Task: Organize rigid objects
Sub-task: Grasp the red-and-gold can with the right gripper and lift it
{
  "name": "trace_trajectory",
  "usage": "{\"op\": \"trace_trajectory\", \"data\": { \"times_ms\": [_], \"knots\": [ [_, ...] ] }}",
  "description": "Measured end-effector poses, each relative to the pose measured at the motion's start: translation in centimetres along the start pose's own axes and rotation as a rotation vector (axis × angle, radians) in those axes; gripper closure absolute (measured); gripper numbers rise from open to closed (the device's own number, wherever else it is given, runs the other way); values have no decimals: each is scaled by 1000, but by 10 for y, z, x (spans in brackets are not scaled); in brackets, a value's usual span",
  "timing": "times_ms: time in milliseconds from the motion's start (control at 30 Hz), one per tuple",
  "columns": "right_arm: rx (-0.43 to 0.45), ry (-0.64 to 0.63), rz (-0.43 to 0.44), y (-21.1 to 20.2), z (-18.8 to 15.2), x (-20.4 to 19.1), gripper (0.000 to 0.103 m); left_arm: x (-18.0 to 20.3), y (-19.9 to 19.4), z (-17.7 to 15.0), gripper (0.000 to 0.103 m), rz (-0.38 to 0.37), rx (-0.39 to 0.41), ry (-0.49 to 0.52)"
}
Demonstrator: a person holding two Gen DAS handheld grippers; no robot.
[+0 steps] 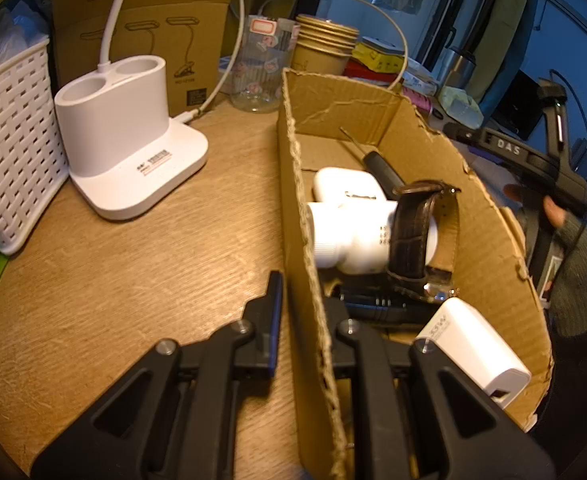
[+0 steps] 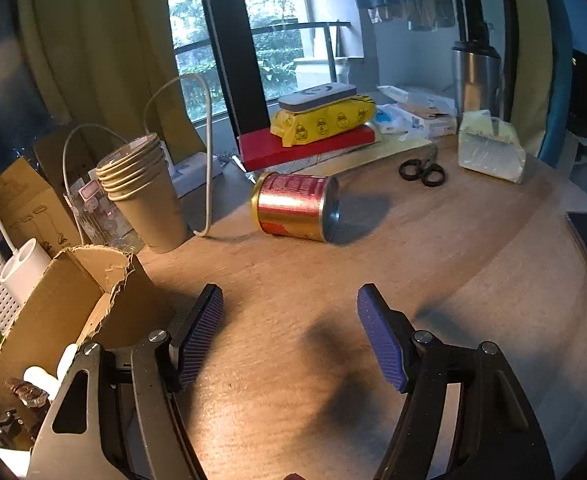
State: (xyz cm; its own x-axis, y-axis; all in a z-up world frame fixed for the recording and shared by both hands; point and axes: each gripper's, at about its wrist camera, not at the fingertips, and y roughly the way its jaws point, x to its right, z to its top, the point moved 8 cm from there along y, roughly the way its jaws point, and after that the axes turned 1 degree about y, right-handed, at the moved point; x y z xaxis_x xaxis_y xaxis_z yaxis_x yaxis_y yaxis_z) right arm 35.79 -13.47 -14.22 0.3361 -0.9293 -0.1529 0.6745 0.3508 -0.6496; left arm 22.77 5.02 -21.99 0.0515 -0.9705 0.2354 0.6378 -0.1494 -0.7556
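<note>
Your left tongs [image 1: 305,312] pinch the cardboard box [image 1: 489,240] wall, with the watch [image 1: 413,236] and white charger [image 1: 473,344] already inside, while your right tongs [image 2: 289,332] gape empty, leaving the can [image 2: 293,212] lying mid-counter [image 2: 473,264].

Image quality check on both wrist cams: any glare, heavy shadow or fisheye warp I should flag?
Left wrist: warm yellow cast; strong barrel warp bows the cardboard box wall; dark vignette in the corners; sharp overall. Right wrist: bright window backlight, flare spot at the far left edge; the right gripper throws a dark shadow on the table; the can shows a specular sheen; edges bend.
</note>
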Motion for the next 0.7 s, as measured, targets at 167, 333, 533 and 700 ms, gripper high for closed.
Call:
{"op": "trace_trajectory", "data": {
  "times_ms": [167,333,533,700],
  "knots": [
    [-13,-41,-29,15,9,-5,30,0,0,0,90,-1,0,-1],
    [-39,-101,-55,34,19,-11,30,0,0,0,90,-1,0,0],
    [-63,-128,-67,54,28,-15,30,0,0,0,90,-1,-1,-1],
    [-104,-120,-94,73,33,-14,30,0,0,0,90,-1,-1,-1]
  ]
}}
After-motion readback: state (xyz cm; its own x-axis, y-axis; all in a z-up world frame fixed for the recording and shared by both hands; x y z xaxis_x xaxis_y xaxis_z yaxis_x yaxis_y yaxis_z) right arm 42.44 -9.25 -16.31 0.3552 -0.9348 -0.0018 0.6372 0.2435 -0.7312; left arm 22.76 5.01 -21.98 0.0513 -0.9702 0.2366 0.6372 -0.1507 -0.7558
